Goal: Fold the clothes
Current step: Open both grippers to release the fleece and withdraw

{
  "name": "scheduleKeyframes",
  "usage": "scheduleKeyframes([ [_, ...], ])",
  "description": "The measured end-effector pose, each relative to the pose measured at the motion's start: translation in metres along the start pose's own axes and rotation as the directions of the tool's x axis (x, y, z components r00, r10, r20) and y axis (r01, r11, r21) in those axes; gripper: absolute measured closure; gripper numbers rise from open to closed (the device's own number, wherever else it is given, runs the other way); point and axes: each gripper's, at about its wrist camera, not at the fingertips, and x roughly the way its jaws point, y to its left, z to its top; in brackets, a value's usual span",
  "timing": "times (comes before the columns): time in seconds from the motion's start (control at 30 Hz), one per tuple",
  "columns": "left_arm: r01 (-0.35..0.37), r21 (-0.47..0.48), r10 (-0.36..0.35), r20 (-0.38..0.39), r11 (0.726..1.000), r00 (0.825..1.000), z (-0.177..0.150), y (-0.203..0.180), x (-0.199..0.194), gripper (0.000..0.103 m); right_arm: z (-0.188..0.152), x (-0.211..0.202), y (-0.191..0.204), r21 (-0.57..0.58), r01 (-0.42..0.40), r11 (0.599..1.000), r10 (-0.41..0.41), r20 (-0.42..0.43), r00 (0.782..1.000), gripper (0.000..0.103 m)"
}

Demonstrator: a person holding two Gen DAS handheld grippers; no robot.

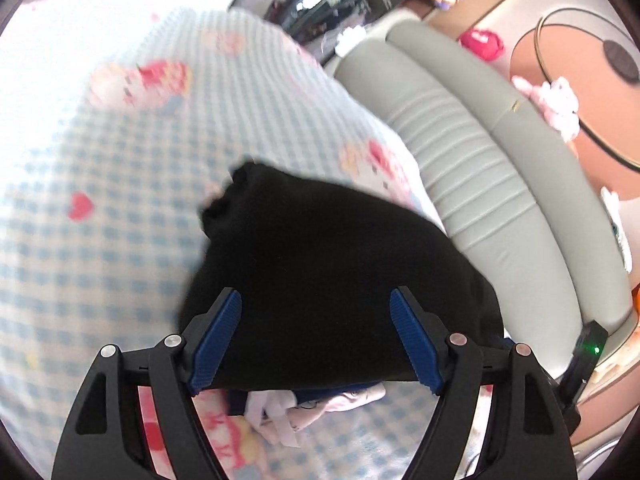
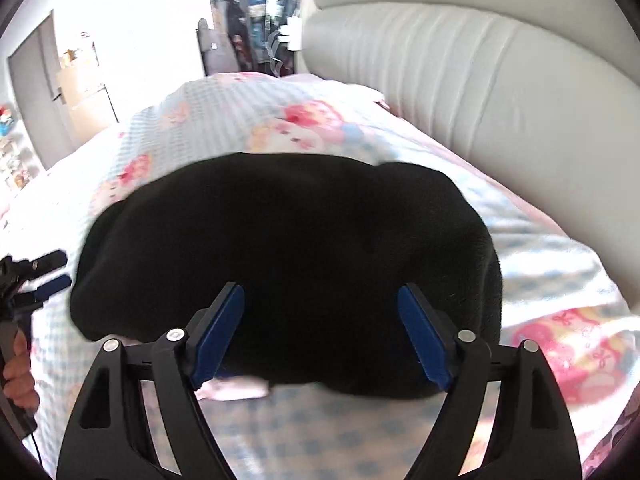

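Now, black garment [image 1: 320, 272] folded on checked bedsheet [image 1: 100, 240], both tools released, l. [image 1: 316, 300] & r. [image 2: 320, 296]

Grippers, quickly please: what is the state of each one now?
Left gripper: open, holding nothing, above the black garment.
Right gripper: open, holding nothing.

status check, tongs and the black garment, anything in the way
Both tongs, left and right, open, holding nothing. Black garment bundled on checked bedspread. Pale clothes partly beneath it.
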Motion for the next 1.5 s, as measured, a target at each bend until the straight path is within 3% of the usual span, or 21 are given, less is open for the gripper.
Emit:
scheduleKeyframes([
  [0.1, -0.076, 0.027, 0.075, 0.051, 0.997, 0.996, 0.005, 0.005, -0.035, 0.023, 0.001, -0.018, 0.029, -0.058, -0.003, 0.998, 0.005, 0.025, 1.000, 0.017],
  [0.2, -0.185, 0.075, 0.178, 0.098, 0.980, 0.979, 0.007, 0.013, -0.069, 0.023, 0.000, -0.032, 0.063, -0.086, -0.026, 0.996, 0.030, 0.045, 0.999, 0.014],
  [0.33, -0.272, 0.096, 0.255, 0.160, 0.957, 0.954, 0.005, 0.030, -0.113, 0.023, 0.001, -0.049, 0.122, -0.124, -0.118, 0.985, 0.123, 0.035, 0.992, 0.014],
  [0.37, -0.276, 0.093, 0.257, 0.175, 0.957, 0.950, 0.005, 0.036, -0.124, 0.022, -0.001, -0.065, 0.132, -0.140, -0.151, 0.979, 0.157, 0.035, 0.987, 0.014],
  [0.47, -0.313, 0.066, 0.296, 0.196, 0.947, 0.935, 0.005, 0.052, -0.156, 0.022, -0.007, -0.057, 0.174, -0.188, -0.255, 0.948, 0.263, 0.020, 0.965, 0.014],
  [0.63, -0.454, 0.068, 0.432, 0.208, 0.889, 0.878, -0.002, 0.070, -0.201, 0.021, -0.025, -0.080, 0.240, -0.194, -0.324, 0.926, 0.329, -0.010, 0.944, 0.014],
  [0.77, -0.516, 0.076, 0.490, 0.222, 0.853, 0.843, -0.017, 0.077, -0.239, 0.021, -0.040, -0.099, 0.279, -0.227, -0.366, 0.903, 0.370, -0.028, 0.929, 0.014],
  [0.93, -0.575, 0.095, 0.542, 0.240, 0.813, 0.805, -0.066, 0.077, -0.286, 0.021, -0.071, -0.134, 0.310, -0.278, -0.372, 0.885, 0.378, -0.035, 0.925, 0.014],
  [1.07, -0.579, 0.046, 0.556, 0.230, 0.814, 0.799, -0.129, 0.083, -0.315, 0.020, -0.113, -0.169, 0.321, -0.315, -0.349, 0.883, 0.359, -0.028, 0.933, 0.015],
  [1.17, -0.601, -0.009, 0.588, 0.217, 0.800, 0.779, -0.174, 0.085, -0.328, 0.020, -0.154, -0.193, 0.322, -0.328, -0.332, 0.885, 0.339, -0.038, 0.940, 0.016],
  [1.3, -0.600, -0.001, 0.585, 0.223, 0.800, 0.780, -0.224, 0.072, -0.346, 0.020, -0.207, -0.216, 0.311, -0.299, -0.361, 0.883, 0.352, -0.086, 0.932, 0.017],
  [1.37, -0.612, 0.005, 0.597, 0.215, 0.791, 0.773, -0.242, 0.067, -0.351, 0.020, -0.228, -0.223, 0.301, -0.274, -0.389, 0.879, 0.373, -0.109, 0.921, 0.017],
  [1.5, -0.605, 0.010, 0.589, 0.212, 0.796, 0.779, -0.270, 0.063, -0.354, 0.018, -0.261, -0.239, 0.291, -0.277, -0.405, 0.872, 0.384, -0.127, 0.914, 0.017],
])
